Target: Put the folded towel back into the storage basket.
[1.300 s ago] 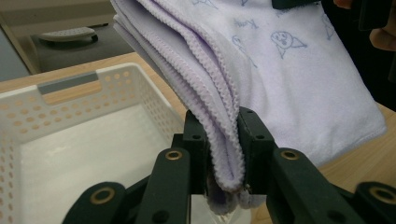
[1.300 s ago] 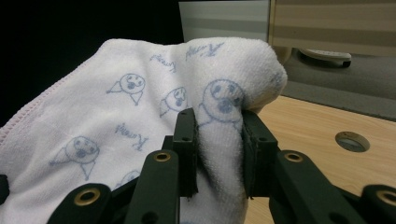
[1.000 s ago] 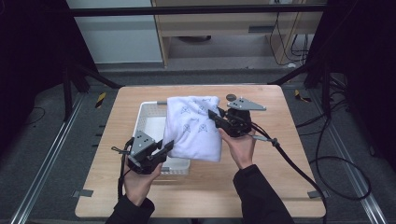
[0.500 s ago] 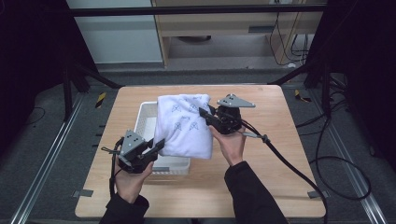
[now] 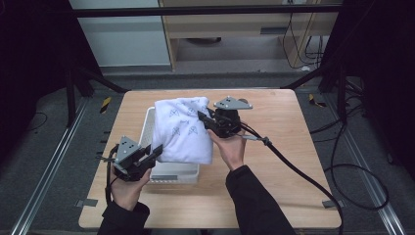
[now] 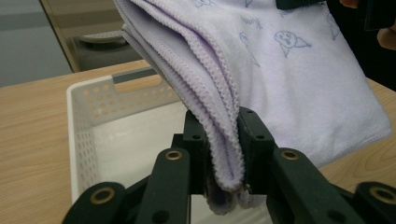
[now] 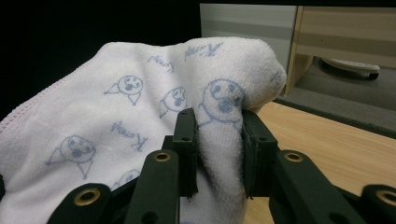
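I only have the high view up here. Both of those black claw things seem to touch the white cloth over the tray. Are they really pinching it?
Observer: Yes. The left gripper has the towel folded edge clamped between its jaws, several stitched layers together.
Operator: And the other one?
Observer: The right gripper squeezes a bunched fold of it.
Operator: Is the cloth plain white?
Observer: No, up close it is pale lilac, printed with small blue seal-like faces and lettering.
Operator: And the tray?
Observer: The basket has perforated walls and a slot handle.
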`<action>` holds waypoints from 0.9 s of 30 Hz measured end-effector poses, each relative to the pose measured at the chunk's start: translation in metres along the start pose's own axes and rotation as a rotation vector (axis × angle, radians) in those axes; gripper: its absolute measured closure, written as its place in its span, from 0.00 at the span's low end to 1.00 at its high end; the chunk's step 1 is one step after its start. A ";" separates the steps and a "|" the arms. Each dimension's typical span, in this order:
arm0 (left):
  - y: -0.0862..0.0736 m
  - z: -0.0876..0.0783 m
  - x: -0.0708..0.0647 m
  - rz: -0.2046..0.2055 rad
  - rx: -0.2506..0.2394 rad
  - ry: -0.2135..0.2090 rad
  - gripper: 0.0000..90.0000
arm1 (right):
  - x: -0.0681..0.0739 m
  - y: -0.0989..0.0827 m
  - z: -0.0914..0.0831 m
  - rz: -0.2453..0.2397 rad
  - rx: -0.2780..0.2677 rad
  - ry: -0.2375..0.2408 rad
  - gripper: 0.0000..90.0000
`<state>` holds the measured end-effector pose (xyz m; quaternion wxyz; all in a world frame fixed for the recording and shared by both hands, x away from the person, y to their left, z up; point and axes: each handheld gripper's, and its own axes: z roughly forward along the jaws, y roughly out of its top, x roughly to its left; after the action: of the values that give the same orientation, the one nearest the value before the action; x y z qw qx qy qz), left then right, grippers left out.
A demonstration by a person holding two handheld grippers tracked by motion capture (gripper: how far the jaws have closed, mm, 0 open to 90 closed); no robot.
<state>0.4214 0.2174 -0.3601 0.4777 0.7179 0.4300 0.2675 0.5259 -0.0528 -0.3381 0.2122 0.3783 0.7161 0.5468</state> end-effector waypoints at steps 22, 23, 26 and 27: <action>-0.011 -0.006 0.027 -0.023 0.029 0.064 0.82 | 0.021 0.000 0.042 -0.008 0.029 0.029 0.79; -0.012 -0.005 0.029 -0.024 0.032 0.067 0.82 | 0.021 0.000 0.042 -0.008 0.029 0.029 0.79; -0.014 -0.003 0.033 -0.030 0.040 0.072 0.83 | 0.020 -0.004 0.047 -0.006 0.034 0.032 0.79; -0.015 -0.002 0.034 -0.033 0.043 0.074 0.83 | 0.020 -0.005 0.049 -0.002 0.034 0.035 0.79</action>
<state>0.4307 0.2507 -0.3736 0.4501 0.7104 0.4648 0.2769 0.5474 -0.0077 -0.3556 0.1939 0.3714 0.7293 0.5409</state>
